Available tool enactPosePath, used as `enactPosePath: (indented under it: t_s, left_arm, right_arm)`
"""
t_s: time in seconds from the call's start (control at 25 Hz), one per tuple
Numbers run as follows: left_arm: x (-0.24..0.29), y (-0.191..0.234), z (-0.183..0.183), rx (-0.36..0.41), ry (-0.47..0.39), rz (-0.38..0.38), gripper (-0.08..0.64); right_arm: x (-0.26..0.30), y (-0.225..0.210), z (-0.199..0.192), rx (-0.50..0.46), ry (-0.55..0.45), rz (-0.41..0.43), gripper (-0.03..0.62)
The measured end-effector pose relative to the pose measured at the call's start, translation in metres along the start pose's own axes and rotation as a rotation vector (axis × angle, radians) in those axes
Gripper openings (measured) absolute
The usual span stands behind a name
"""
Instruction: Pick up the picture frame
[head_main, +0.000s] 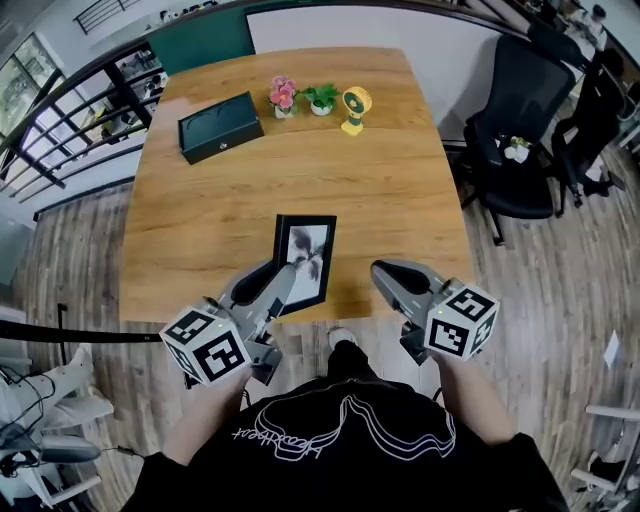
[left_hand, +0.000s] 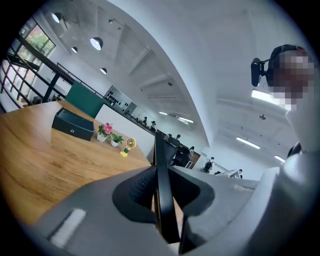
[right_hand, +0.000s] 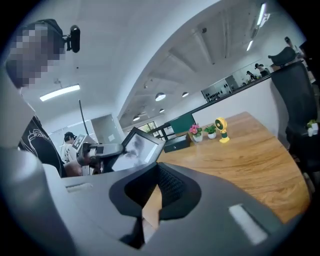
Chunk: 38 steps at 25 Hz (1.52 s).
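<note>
Left claw (head_main: 283, 278) clamps the picture frame (head_main: 312, 245); right claw (head_main: 383, 272), closed and empty, alongside.

Plenty of bare worktop (head_main: 400, 190), clutter only along the top

Head view: the middle and right of it are open wood, easy to pass through. In the way up top: a black box (head_main: 220, 127) at upper left, then pink flowers (head_main: 283, 97), a little green plant (head_main: 321, 98) and a yellow fan (head_main: 354, 108) in a row. The picture frame (head_main: 305, 262) blocks the lower middle, and black office chairs (head_main: 520, 120) crowd the right edge.
</note>
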<state>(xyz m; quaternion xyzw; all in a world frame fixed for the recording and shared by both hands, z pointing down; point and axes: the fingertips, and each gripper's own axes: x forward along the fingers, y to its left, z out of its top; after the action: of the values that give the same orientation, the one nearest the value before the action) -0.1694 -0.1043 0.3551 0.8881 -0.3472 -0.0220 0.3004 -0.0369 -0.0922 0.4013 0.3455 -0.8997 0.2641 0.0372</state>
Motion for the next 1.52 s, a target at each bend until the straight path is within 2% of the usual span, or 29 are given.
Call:
enactPosePath:
  t_s: [0.2, 0.36, 0.52, 0.72, 1.0, 1.52]
  left_arm:
    - [-0.059, -0.027, 0.001, 0.021, -0.045, -0.047, 0.079]
    - [-0.089, -0.045, 0.004, 0.039, -0.084, -0.094, 0.079]
    - [-0.113, -0.063, 0.005, 0.063, -0.113, -0.138, 0.079]
    - [-0.122, -0.073, 0.000, 0.087, -0.113, -0.131, 0.079]
    - [-0.124, -0.077, -0.001, 0.068, -0.122, -0.129, 0.079]
    - [-0.092, -0.080, 0.005, 0.040, -0.105, -0.115, 0.079]
  right_arm:
    - [-0.017, 0.074, -0.005, -0.008, -0.077, 0.022, 0.023]
    - [-0.035, 0.114, -0.006, -0.002, -0.152, 0.045, 0.023]
    - [-0.054, 0.136, -0.010, -0.051, -0.184, -0.010, 0.023]
    - [-0.063, 0.141, -0.004, -0.053, -0.211, -0.007, 0.023]
    - [-0.061, 0.145, -0.012, -0.072, -0.173, 0.011, 0.023]
    - [-0.068, 0.108, 0.008, -0.047, -0.164, -0.004, 0.023]
